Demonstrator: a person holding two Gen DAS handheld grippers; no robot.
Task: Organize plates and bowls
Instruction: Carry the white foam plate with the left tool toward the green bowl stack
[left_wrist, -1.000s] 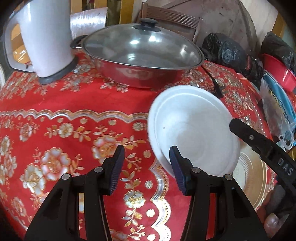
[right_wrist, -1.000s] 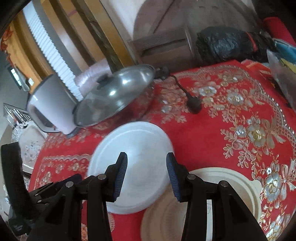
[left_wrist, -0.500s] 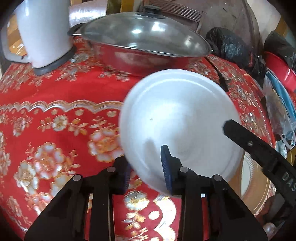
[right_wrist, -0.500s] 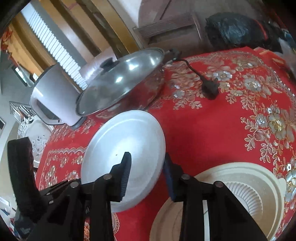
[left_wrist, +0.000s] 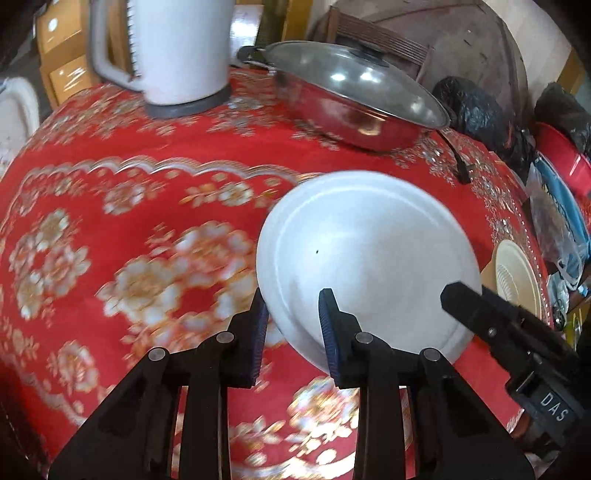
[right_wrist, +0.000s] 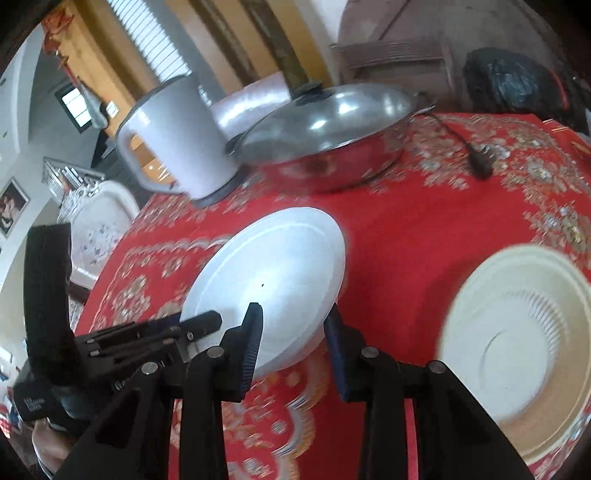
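Note:
A white plate (left_wrist: 369, 258) is tilted up off the red flowered tablecloth (left_wrist: 129, 206). My left gripper (left_wrist: 291, 321) is shut on its near rim. In the right wrist view the same white plate (right_wrist: 273, 280) sits between the fingers of my right gripper (right_wrist: 293, 347), whose jaws stand apart around its edge without clear contact. A cream ribbed bowl (right_wrist: 517, 332) lies on the cloth to the right of it; it also shows in the left wrist view (left_wrist: 517, 280).
A lidded steel pan (left_wrist: 351, 99) and a white electric kettle (left_wrist: 177, 51) stand at the back of the table. A black power plug (right_wrist: 480, 166) lies behind the plate. Black bags (left_wrist: 476, 110) and a red basin (left_wrist: 565, 162) sit at the right.
The left gripper closed on the plate's rim and lifted it, tilting it. Both grippers shifted; the cream bowl now sits further right in the right wrist view.

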